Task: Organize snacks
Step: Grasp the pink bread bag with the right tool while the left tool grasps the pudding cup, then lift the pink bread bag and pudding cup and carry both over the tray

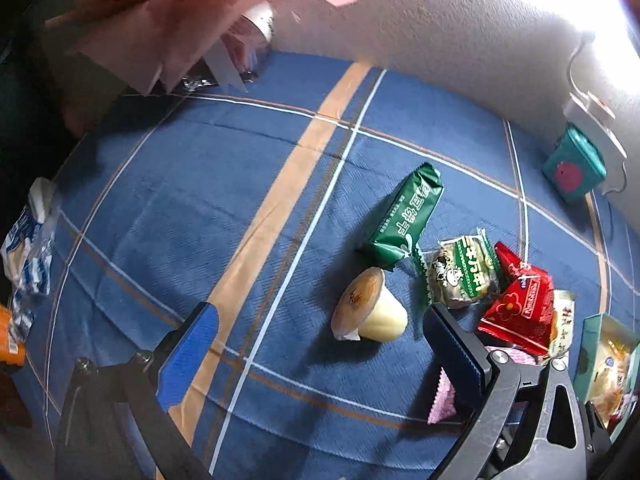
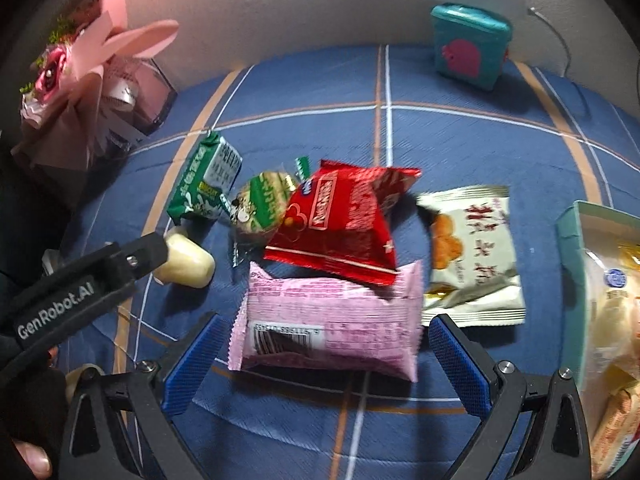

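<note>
Snacks lie on a blue plaid tablecloth [image 1: 200, 208]. My left gripper [image 1: 320, 344] is open just above a pudding cup [image 1: 370, 306] lying on its side. Beside it are a green biscuit pack [image 1: 404, 218], a green round snack [image 1: 464, 272] and a red packet [image 1: 520, 308]. My right gripper [image 2: 328, 352] is open with a pink packet [image 2: 328, 320] between its fingers, not squeezed. Past it lie the red packet [image 2: 340, 224], a white packet [image 2: 476, 256], the green snacks [image 2: 204, 180] and the pudding cup [image 2: 186, 260]. The left gripper's finger [image 2: 80, 292] shows at the left.
A teal box [image 2: 572, 264] holding packaged snacks stands at the right; it also shows in the left wrist view [image 1: 608, 356]. A teal tin [image 2: 468, 46] stands by the back wall. A pink bouquet [image 2: 80, 80] sits at the back left. Blue-white wrappers [image 1: 28, 248] lie at the left edge.
</note>
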`<state>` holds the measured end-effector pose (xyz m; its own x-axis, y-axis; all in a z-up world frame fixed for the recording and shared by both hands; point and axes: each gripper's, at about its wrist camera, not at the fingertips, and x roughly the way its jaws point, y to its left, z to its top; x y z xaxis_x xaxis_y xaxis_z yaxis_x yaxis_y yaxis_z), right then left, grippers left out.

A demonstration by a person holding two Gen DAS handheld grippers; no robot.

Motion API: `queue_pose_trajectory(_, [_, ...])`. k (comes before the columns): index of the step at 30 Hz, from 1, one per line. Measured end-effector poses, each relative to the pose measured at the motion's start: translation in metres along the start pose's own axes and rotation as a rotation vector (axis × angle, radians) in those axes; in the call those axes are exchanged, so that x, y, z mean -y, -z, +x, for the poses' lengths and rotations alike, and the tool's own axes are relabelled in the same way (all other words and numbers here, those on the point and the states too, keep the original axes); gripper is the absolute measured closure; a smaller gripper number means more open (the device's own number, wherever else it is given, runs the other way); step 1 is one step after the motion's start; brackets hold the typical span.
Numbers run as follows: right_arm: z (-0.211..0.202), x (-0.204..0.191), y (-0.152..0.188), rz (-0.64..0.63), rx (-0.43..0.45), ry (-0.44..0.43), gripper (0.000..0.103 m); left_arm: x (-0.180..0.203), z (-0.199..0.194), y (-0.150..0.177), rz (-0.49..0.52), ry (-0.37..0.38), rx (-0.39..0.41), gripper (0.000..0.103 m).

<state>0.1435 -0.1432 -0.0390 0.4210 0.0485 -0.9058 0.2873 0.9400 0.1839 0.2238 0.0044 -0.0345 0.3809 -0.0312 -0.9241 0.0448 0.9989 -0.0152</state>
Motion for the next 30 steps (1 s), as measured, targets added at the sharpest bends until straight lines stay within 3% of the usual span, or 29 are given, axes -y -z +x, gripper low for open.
queue_pose_trajectory(14, [0.032, -0.019, -0.002, -0.02, -0.042, 0.088, 0.002, 0.021, 0.02, 0.003, 0.112, 0.029, -0.007, 0.006])
queue_pose_trajectory(16, [0.03, -0.018, -0.002, -0.011, -0.043, 0.088, 0.006, 0.025, 0.021, 0.004, 0.126, 0.038, -0.004, 0.013])
queue_pose_trajectory(17, [0.03, -0.017, -0.002, -0.007, -0.045, 0.088, 0.007, 0.027, 0.022, 0.005, 0.133, 0.042, -0.006, 0.025])
queue_pose_trajectory(18, [0.029, -0.017, -0.002, -0.007, -0.046, 0.087, 0.008, 0.028, 0.023, 0.005, 0.136, 0.044, -0.011, 0.03])
queue_pose_trajectory(22, [0.027, -0.007, -0.003, 0.001, -0.051, 0.084, 0.009, 0.031, 0.029, 0.01, 0.15, 0.042, -0.034, 0.035])
queue_pose_trajectory(24, [0.028, -0.003, -0.003, 0.007, -0.055, 0.082, 0.009, 0.031, 0.031, 0.01, 0.146, 0.039, -0.04, 0.052])
queue_pose_trajectory(30, [0.025, 0.004, -0.001, 0.008, -0.06, 0.085, 0.012, 0.027, 0.03, 0.018, 0.133, 0.05, -0.034, 0.054])
